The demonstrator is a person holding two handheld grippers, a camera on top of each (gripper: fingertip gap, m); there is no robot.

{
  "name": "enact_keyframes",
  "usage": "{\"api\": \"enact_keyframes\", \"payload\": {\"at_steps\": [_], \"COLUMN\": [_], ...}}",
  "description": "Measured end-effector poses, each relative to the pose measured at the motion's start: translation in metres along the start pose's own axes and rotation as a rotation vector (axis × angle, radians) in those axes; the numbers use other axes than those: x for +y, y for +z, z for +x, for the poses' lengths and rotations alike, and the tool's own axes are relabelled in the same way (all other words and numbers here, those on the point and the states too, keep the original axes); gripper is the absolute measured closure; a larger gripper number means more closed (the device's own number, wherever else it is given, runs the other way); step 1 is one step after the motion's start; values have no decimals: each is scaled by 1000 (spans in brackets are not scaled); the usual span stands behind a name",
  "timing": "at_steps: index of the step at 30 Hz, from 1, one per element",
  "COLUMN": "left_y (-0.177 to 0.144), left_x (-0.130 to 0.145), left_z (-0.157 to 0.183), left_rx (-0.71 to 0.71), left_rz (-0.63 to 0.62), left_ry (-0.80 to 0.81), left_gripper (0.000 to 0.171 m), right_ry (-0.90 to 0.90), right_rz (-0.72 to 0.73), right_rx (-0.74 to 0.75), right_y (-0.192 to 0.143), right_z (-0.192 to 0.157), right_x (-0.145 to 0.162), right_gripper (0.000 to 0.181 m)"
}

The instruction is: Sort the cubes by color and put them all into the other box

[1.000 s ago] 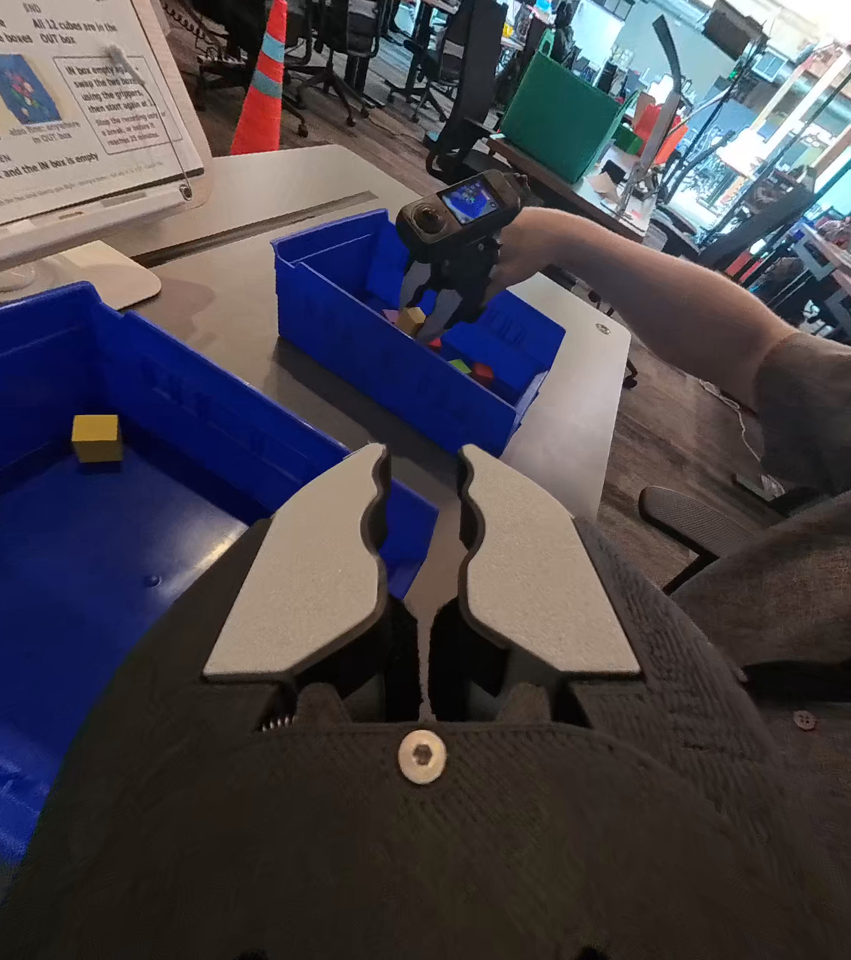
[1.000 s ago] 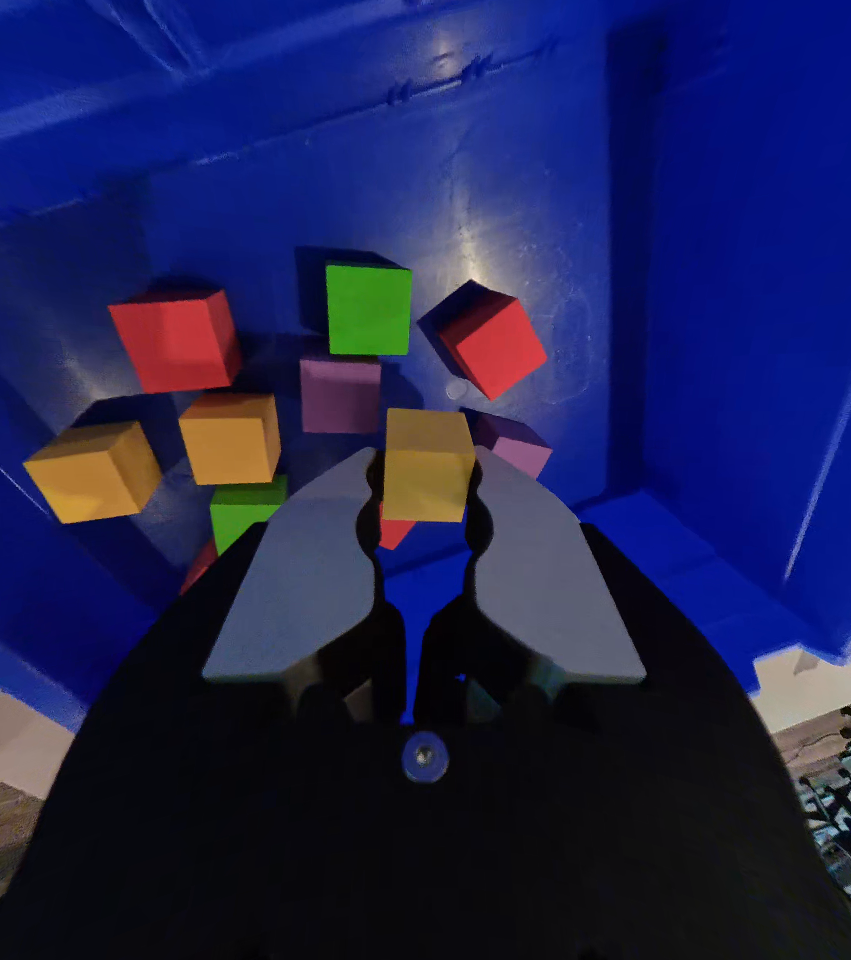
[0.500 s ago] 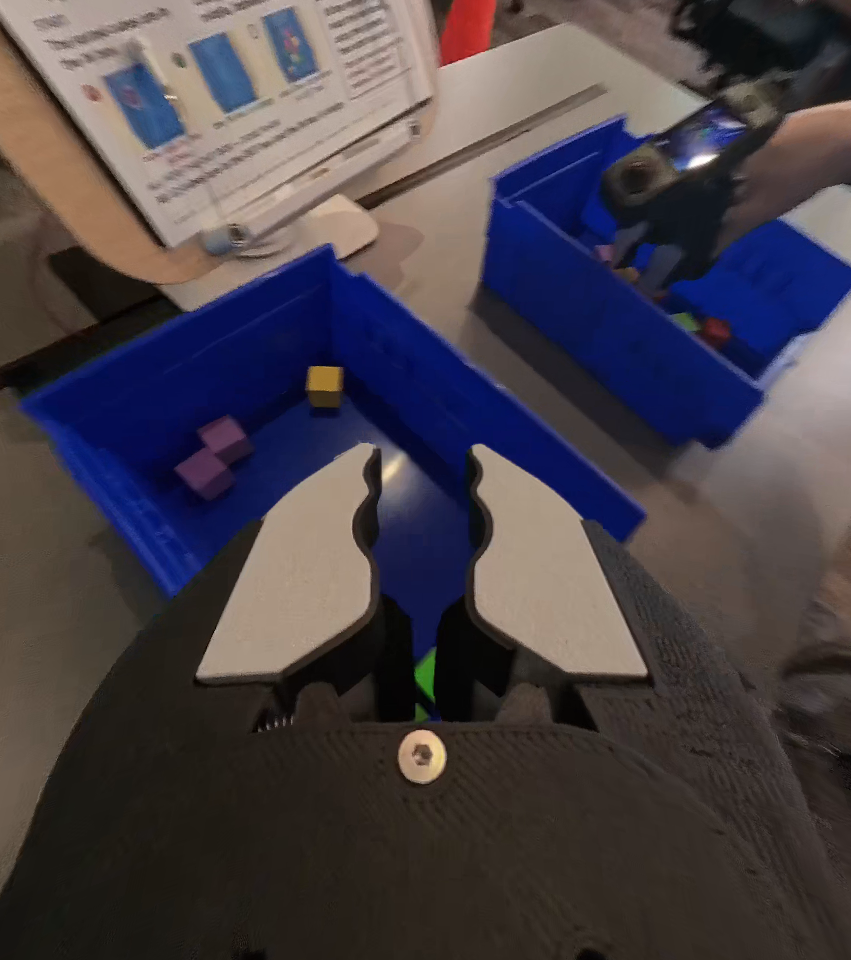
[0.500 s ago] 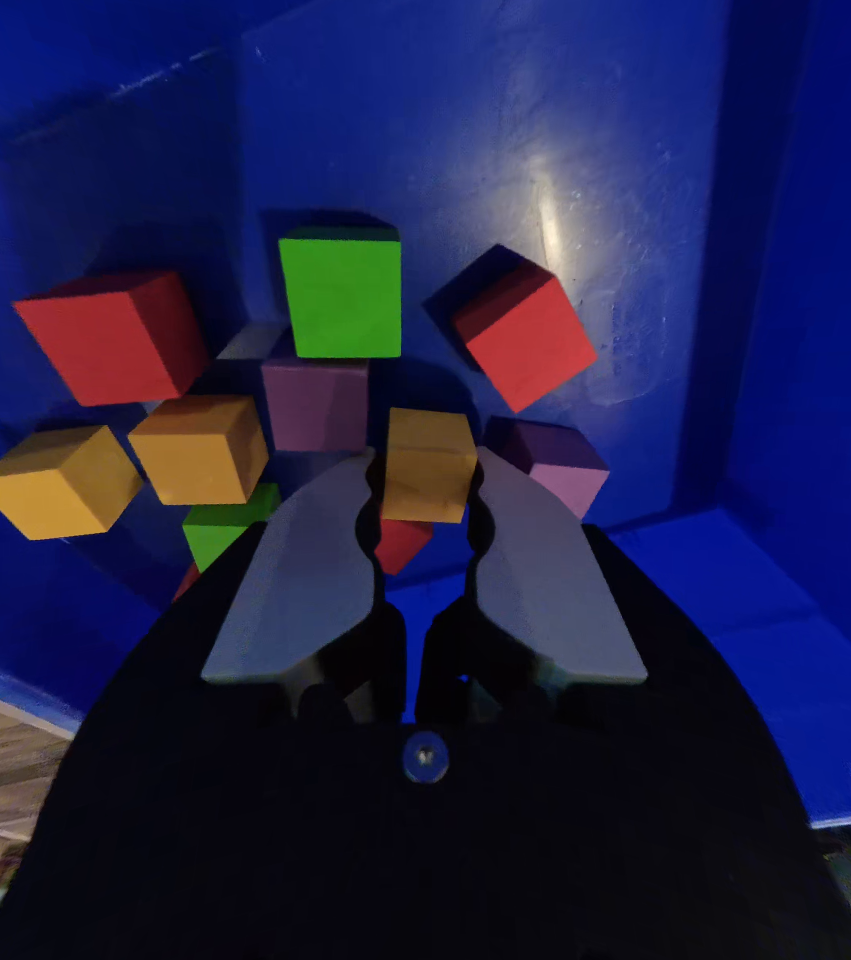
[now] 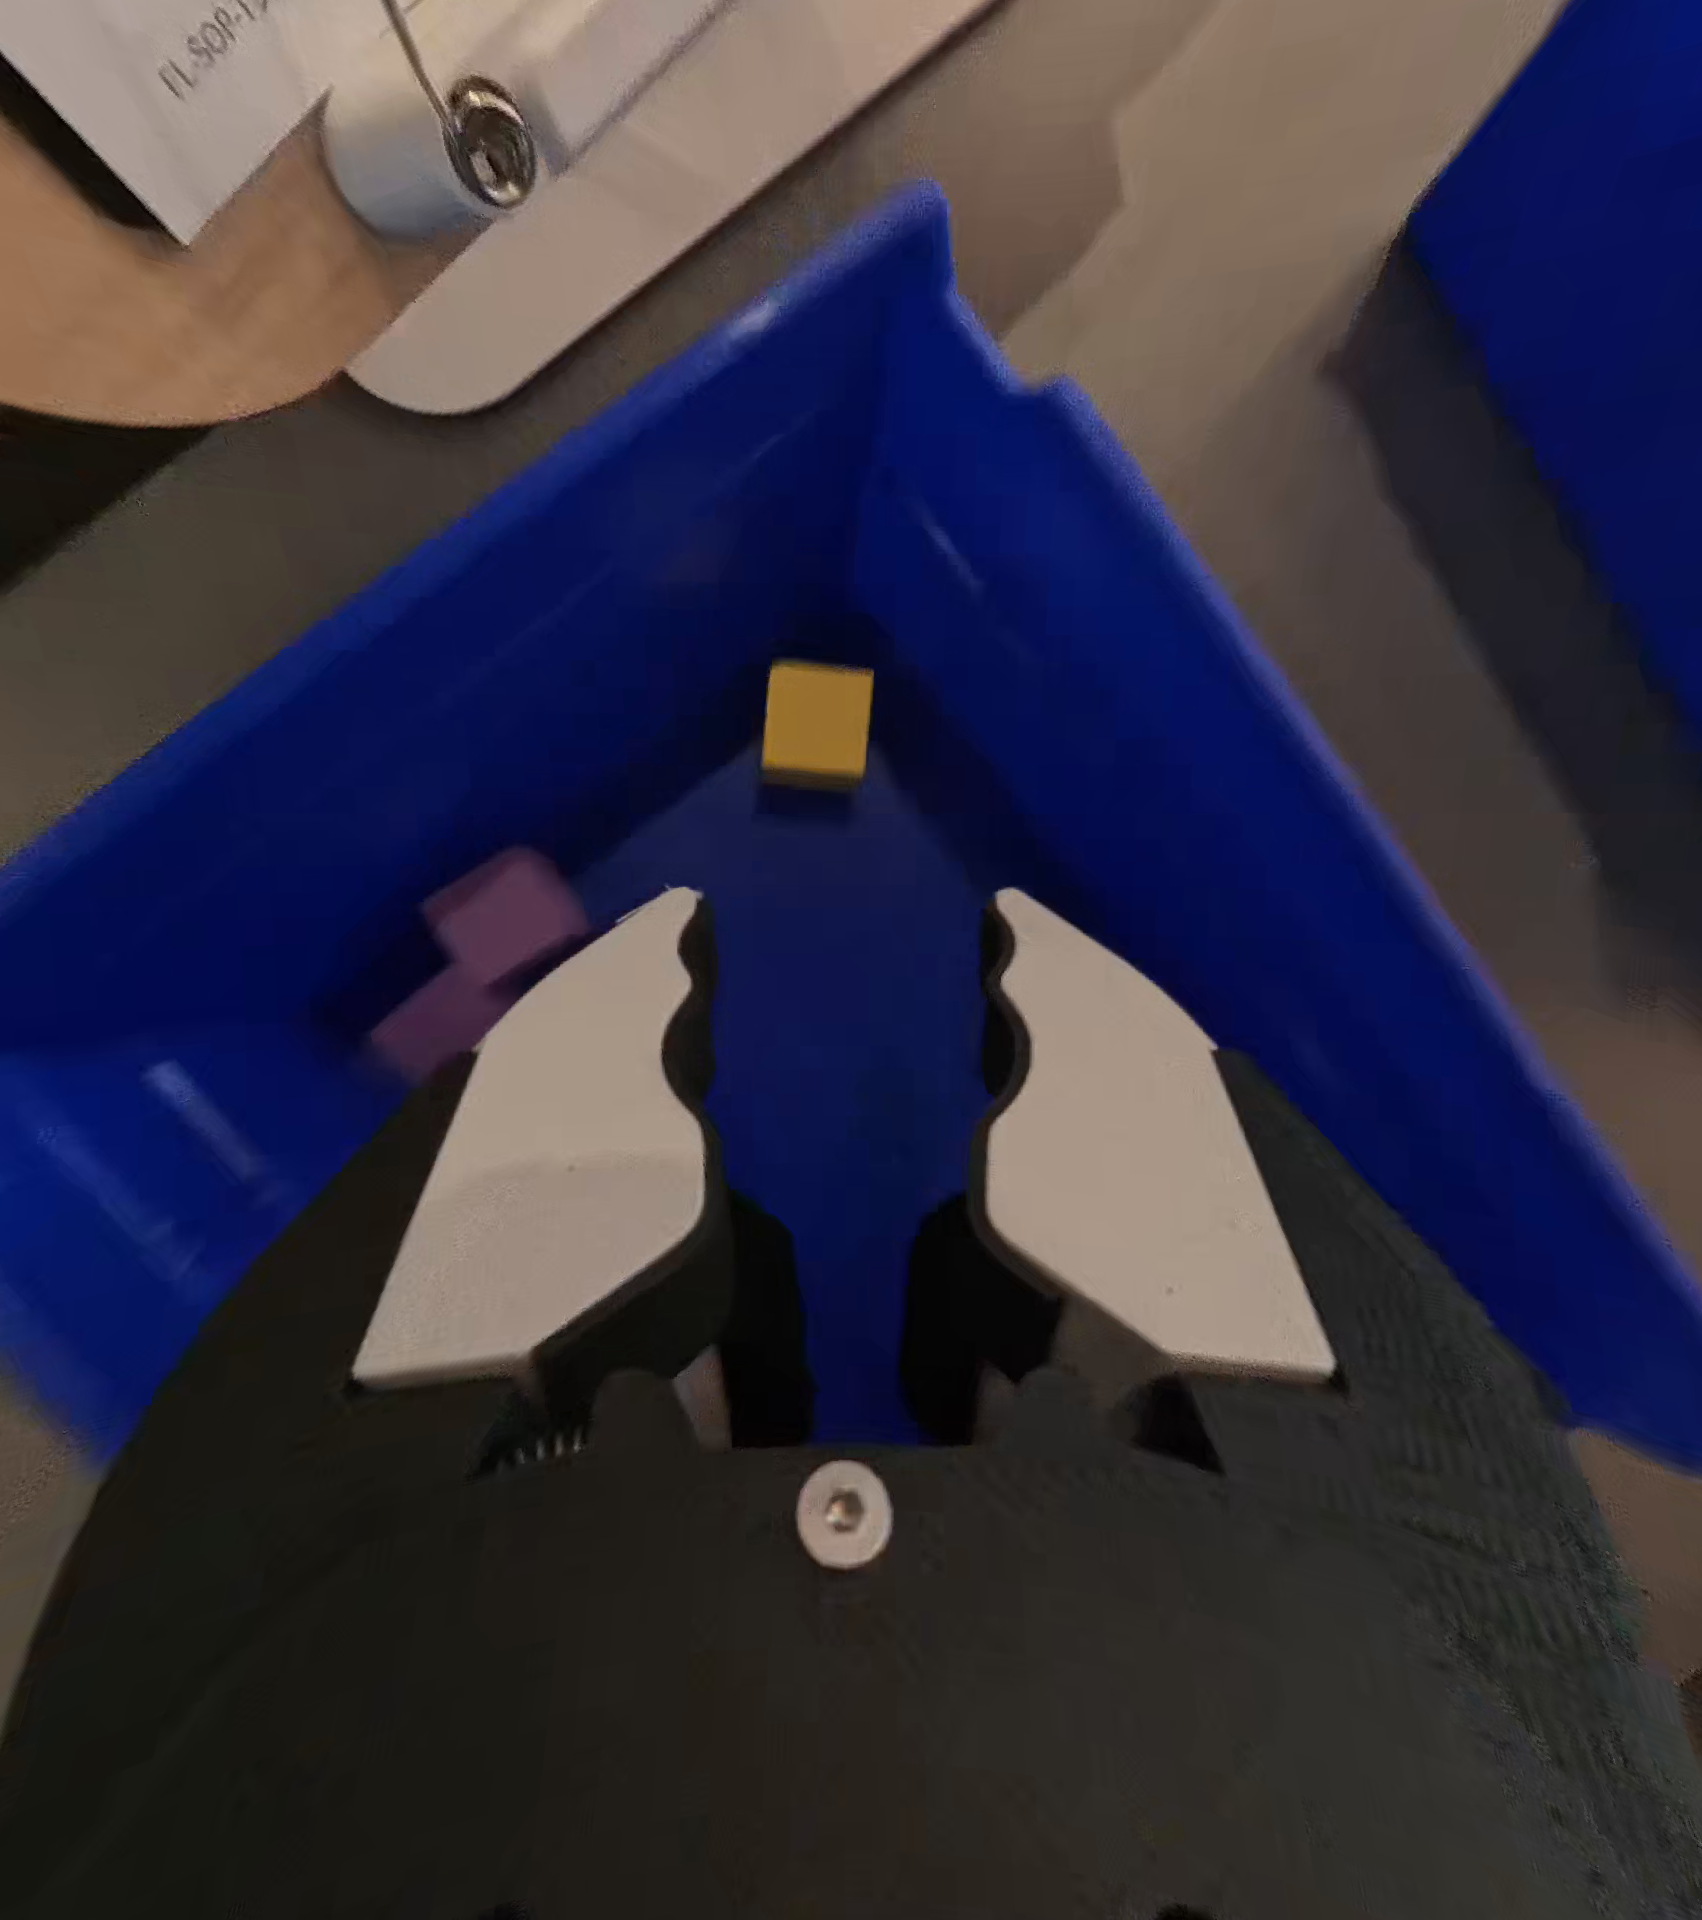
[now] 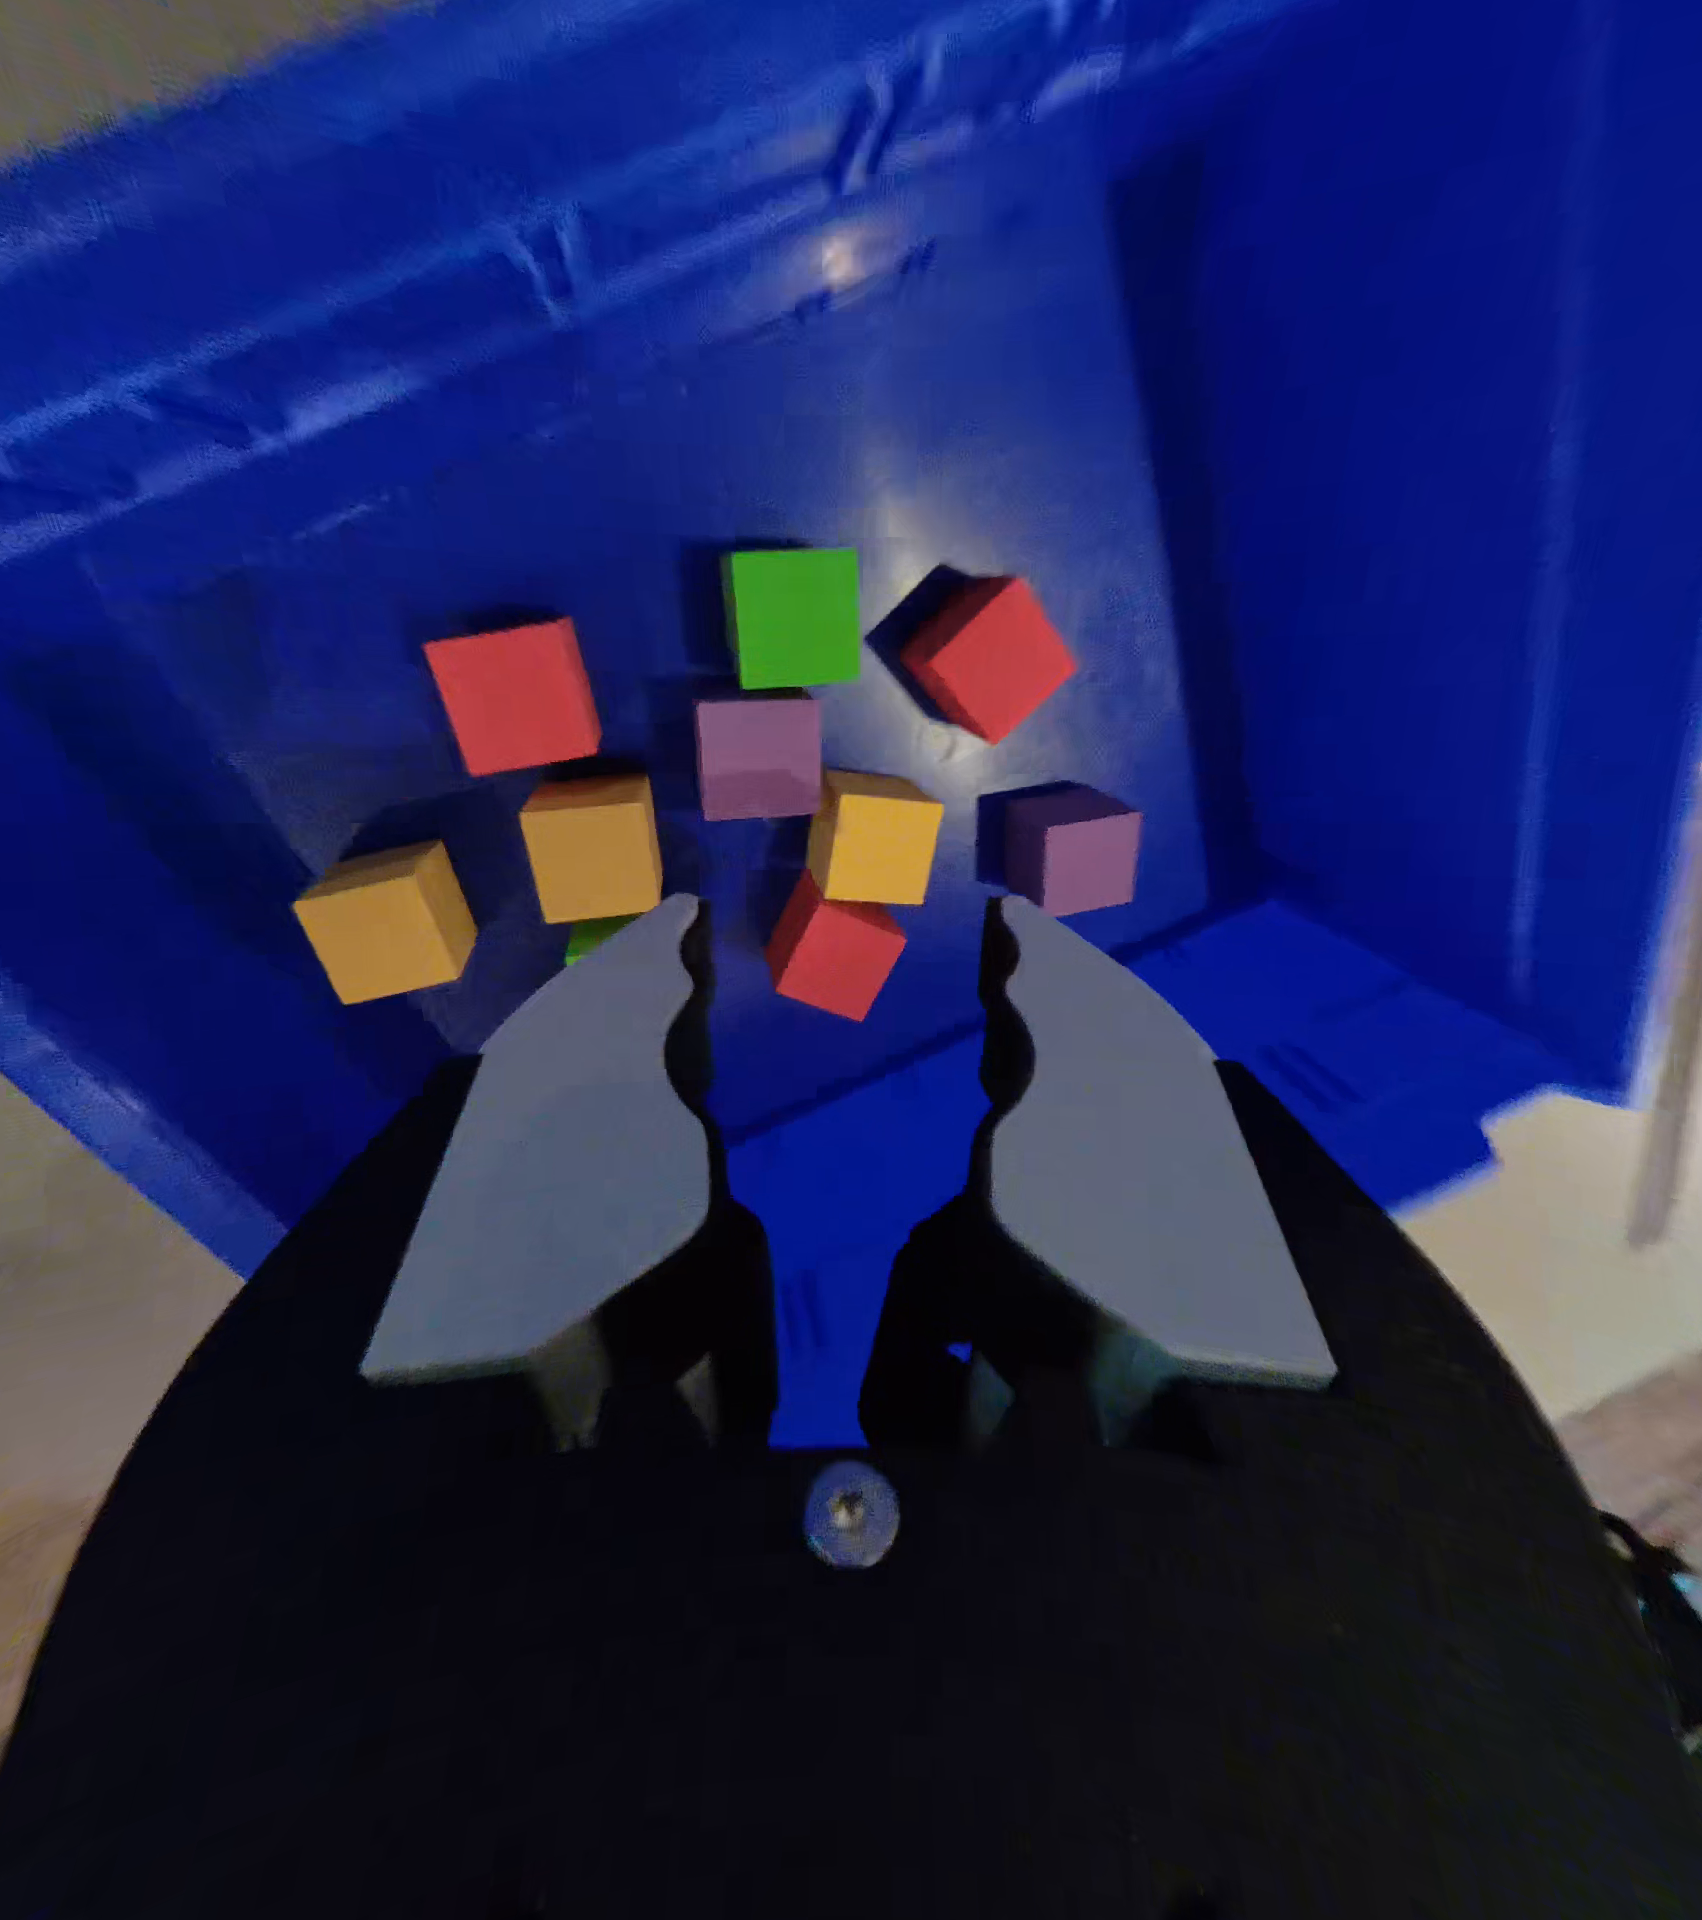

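My left gripper (image 5: 845, 904) is open and empty, low inside a blue bin (image 5: 1086, 644). A yellow cube (image 5: 816, 727) sits in the bin's far corner, ahead of the fingertips. Two purple cubes (image 5: 499, 935) lie by the left finger. My right gripper (image 6: 842, 909) is open and empty above a second blue bin (image 6: 411, 364). A yellow cube (image 6: 873, 836) lies free just beyond the fingertips, against a red cube (image 6: 831, 951). Around them lie several more cubes: green (image 6: 793, 618), red (image 6: 987, 655), red (image 6: 512, 694), purple (image 6: 759, 756), purple (image 6: 1070, 847) and yellow (image 6: 589, 847).
The grey table (image 5: 1190, 260) carries both bins. The second bin (image 5: 1636, 364) shows at the upper right of the left wrist view. A white stand base (image 5: 618, 208) with a paper sheet stands behind the left bin. Another yellow cube (image 6: 385, 920) lies near the right bin's left wall.
My right gripper opened, let go of the yellow cube and drew back from the pile. My left gripper swung over the left bin, moved down into it and opened wider.
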State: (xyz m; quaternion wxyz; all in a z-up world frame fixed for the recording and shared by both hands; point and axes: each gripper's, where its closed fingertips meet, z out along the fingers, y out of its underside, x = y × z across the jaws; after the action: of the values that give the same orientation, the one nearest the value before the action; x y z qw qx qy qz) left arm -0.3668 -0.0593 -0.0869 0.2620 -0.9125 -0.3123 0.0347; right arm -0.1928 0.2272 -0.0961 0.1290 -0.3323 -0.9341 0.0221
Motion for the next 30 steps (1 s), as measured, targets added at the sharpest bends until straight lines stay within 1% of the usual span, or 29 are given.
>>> {"api": "enact_keyframes", "payload": {"at_steps": [2,5,8,11,12,13,14,16,18,19,20,21,22,24,25,26,27,28,29,30], "left_y": [21,47,62,72,76,80,80,75,59,46,30,11,-11,-62,-87,-106,-117,-122,-126,-132], "left_x": [-6,-3,-3,-3,0,3,4,7,5,2,-3,-9,-15,-21,-20,-16,-10,-4,2,7], "left_z": [-5,-7,-9,-15,-17,-17,-18,-20,-14,-8,3,20,40,81,99,114,126,136,147,157], "left_rx": [-4,-2,-26,-74,-84,-81,-79,-83,-28,20,107,242,410,807,1001,1148,1230,1266,1296,1343], "left_rz": [20,3,14,11,-6,-24,-23,-15,48,106,182,271,360,501,543,557,558,556,547,538], "left_ry": [-57,-79,-64,-51,-49,-43,-40,-55,-92,-124,-171,-233,-297,-395,-429,-441,-438,-432,-423,-412], "left_gripper": [117,116,114,114,116,127,140,141,141,141,141,141,142,142,142,142,143,143,142,142], "right_ry": [-26,-66,-77,-75,-80,-83,-87,-94,-96,-104,-117,-136,-166,-222,-256,-276,-291,-288,-287,-290], "right_rz": [63,123,166,225,236,241,246,262,317,365,429,523,636,864,946,1013,1071,1125,1170,1181], "right_rx": [65,136,195,207,213,225,239,255,251,245,250,264,267,325,380,453,489,497,477,448], "right_y": [-13,-29,-43,-53,-54,-56,-57,-59,-60,-59,-60,-64,-69,-87,-96,-107,-117,-126,-133,-135], "right_z": [-7,-19,-25,-34,-38,-40,-43,-48,-55,-60,-66,-71,-81,-98,-104,-106,-110,-115,-121,-126], "right_x": [-10,-17,-19,-23,-24,-24,-25,-25,-32,-40,-51,-66,-84,-120,-135,-148,-159,-170,-181,-190], "right_gripper": [134,136,136,137,137,137,138,138,139,139,139,139,138,136,136,137,142,146,146,144]}}
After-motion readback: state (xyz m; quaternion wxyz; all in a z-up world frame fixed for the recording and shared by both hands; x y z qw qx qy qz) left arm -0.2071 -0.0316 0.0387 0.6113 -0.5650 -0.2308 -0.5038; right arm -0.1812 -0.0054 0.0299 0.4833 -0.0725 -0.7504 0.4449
